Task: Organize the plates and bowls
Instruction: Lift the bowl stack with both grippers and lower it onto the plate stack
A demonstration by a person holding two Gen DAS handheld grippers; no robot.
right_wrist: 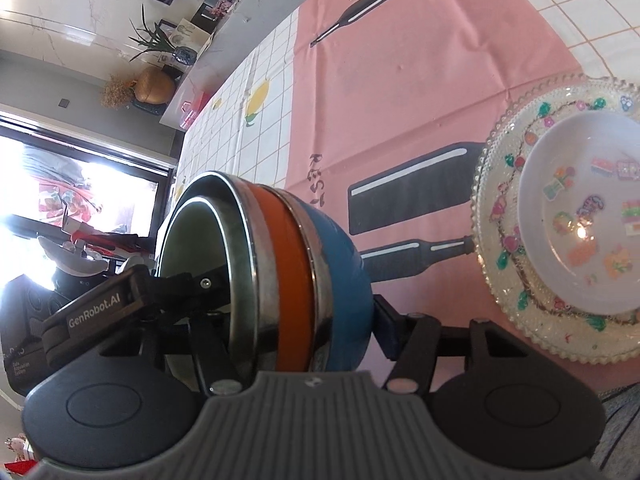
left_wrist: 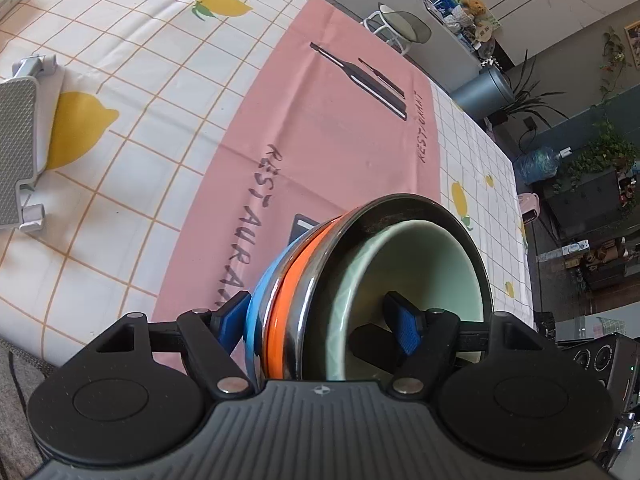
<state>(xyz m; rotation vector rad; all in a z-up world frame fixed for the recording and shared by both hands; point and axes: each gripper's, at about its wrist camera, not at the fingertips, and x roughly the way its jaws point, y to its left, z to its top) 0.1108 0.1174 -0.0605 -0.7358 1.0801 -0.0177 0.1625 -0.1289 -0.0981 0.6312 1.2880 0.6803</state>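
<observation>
Reading "RESTAURA" on pink mat (left_wrist: 320,128); "GenRobot.AI" on left gripper (right_wrist: 100,312).

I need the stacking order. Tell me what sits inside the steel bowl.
A pale green bowl nests inside the steel bowl; the left gripper has one finger inside the green one. The green bowl's base is covered, so anything beneath it cannot be seen.

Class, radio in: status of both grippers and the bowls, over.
Left gripper and right gripper both clamp the nested bowl stack, tipped sideways above the table. Glass plate with white bowl nearby; path clear.
</observation>
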